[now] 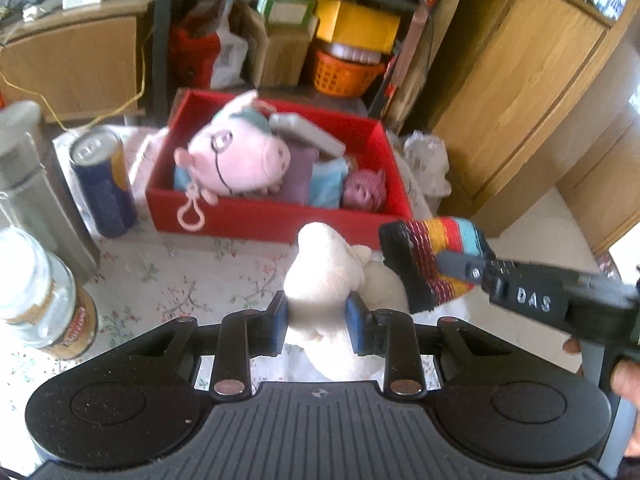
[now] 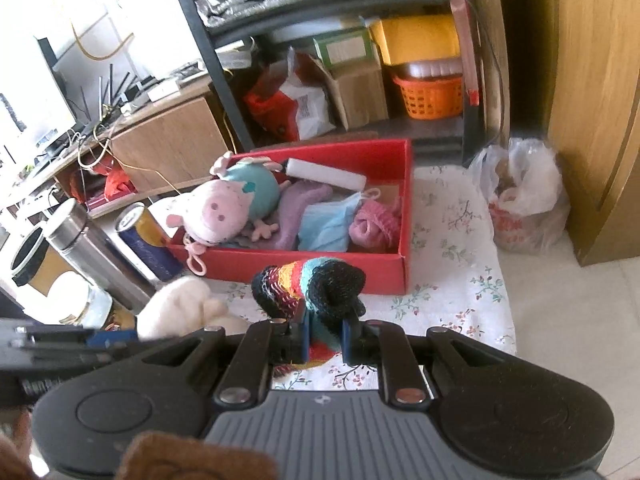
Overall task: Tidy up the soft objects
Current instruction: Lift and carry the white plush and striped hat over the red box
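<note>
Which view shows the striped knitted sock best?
The left wrist view: the striped sock appears side-on in the right tool, its bands unobstructed. The right wrist view shows the sock bunched end-on between that tool's fingers, its lower part hidden.

A cream-white fleecy plush toy (image 1: 326, 276) sits at the lower centre of the left wrist view, between blue-padded black fingers (image 1: 280, 326). To its right, a knitted sock (image 1: 434, 258) carries stripes of black, maroon, yellow, red and light blue. Above them, the bright red cardboard box (image 1: 276, 216) holds a pale pink pig plush with a teal cap (image 1: 240, 156), a lilac cloth (image 1: 302, 172), a light blue face mask (image 1: 330, 182) and a pink striped knit (image 1: 366, 192). The white cloth on the counter (image 1: 192, 276) has small red and green floral sprigs. At left stands a navy and gold drink can (image 1: 104, 184); at upper centre, an orange plastic basket (image 1: 344, 74).
</note>
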### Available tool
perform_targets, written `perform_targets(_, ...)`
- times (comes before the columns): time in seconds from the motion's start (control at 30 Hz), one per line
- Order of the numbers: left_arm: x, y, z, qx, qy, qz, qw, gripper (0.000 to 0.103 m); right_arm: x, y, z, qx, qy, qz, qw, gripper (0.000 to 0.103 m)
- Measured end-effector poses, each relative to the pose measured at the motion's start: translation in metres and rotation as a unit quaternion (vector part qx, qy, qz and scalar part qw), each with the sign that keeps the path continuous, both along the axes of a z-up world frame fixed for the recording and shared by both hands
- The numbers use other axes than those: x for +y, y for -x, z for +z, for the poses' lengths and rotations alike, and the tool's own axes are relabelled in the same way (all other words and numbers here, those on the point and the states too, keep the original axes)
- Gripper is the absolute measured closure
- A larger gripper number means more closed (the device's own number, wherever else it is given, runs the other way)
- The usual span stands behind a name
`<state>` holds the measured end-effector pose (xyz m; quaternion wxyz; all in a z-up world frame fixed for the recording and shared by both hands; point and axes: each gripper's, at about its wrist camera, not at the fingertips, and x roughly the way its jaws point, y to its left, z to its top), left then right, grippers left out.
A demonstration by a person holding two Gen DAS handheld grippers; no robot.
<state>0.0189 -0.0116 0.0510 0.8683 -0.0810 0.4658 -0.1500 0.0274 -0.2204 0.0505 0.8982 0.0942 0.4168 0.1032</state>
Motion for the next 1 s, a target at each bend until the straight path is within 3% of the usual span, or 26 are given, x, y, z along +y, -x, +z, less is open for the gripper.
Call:
perform_targets(0.47, 0.012, -0.002, 0.049, -0.069, 0.052, 0.028, 0.9959, 0.073, -0.007, 0.020, 0.048, -0.083, -0.038, -0.013, 0.996, 0.103)
perform_targets(1.0, 0.005, -0.033, 0.074, -0.117, 0.065, 0.045, 0.9900, 0.073, -0.006, 0.000, 0.079, -0.142, -0.035, -0.033, 0.989, 0.103)
